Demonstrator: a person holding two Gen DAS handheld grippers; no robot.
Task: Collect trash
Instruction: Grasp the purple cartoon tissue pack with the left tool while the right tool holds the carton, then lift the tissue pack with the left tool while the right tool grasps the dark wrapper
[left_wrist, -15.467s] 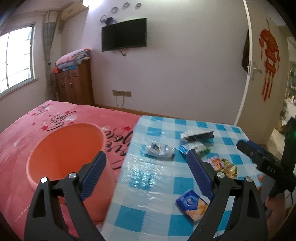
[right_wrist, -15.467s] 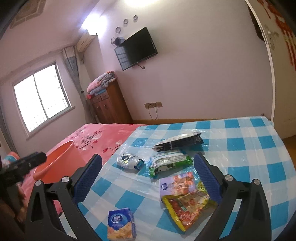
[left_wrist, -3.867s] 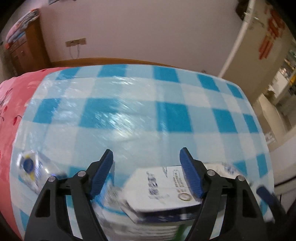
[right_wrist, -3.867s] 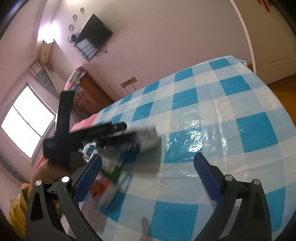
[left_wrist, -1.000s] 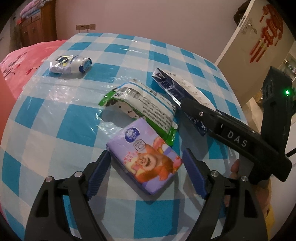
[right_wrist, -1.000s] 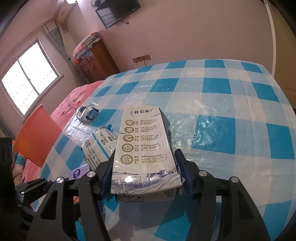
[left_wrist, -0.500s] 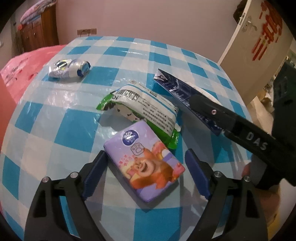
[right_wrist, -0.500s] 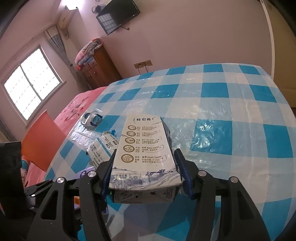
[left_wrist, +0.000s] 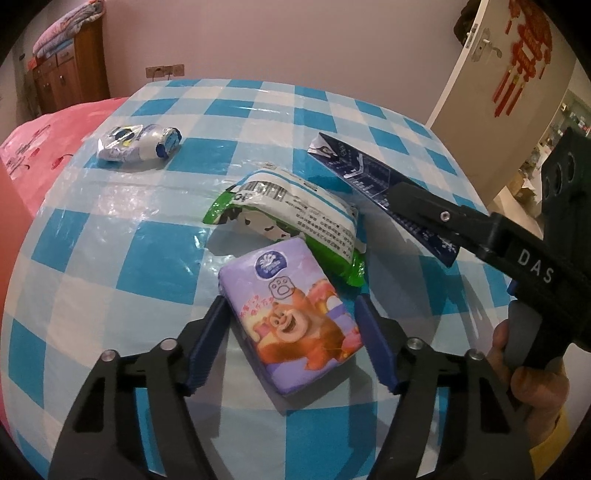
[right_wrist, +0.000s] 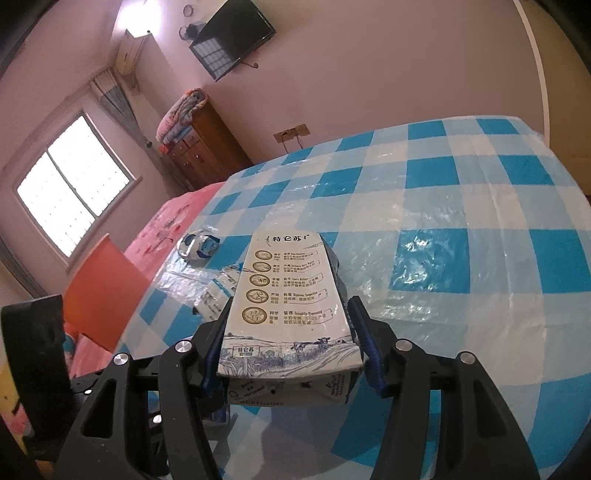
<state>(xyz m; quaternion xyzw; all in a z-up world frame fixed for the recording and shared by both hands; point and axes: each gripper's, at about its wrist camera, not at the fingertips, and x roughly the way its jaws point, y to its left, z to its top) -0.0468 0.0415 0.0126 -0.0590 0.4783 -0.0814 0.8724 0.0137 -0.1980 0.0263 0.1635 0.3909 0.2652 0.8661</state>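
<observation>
Now left tool (left_wrist: 291, 341) jaws are closing around purple tissue pack (left_wrist: 290, 315).

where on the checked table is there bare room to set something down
Bare cloth lies beyond the milk carton toward the table far edge, and between the crushed bottle and the purple tissue pack. Crowded where the green wrapper overlaps that pack.

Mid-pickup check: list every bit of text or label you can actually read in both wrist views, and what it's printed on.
"DAS": on the right gripper body, seen from the left wrist view.
"特仑苏": top of the milk carton held in the right gripper.
Carton's list lines: too small to read.
Purple tissue pack: pink script and logo unreadable.
Green-edged wrapper: print too small.
</observation>
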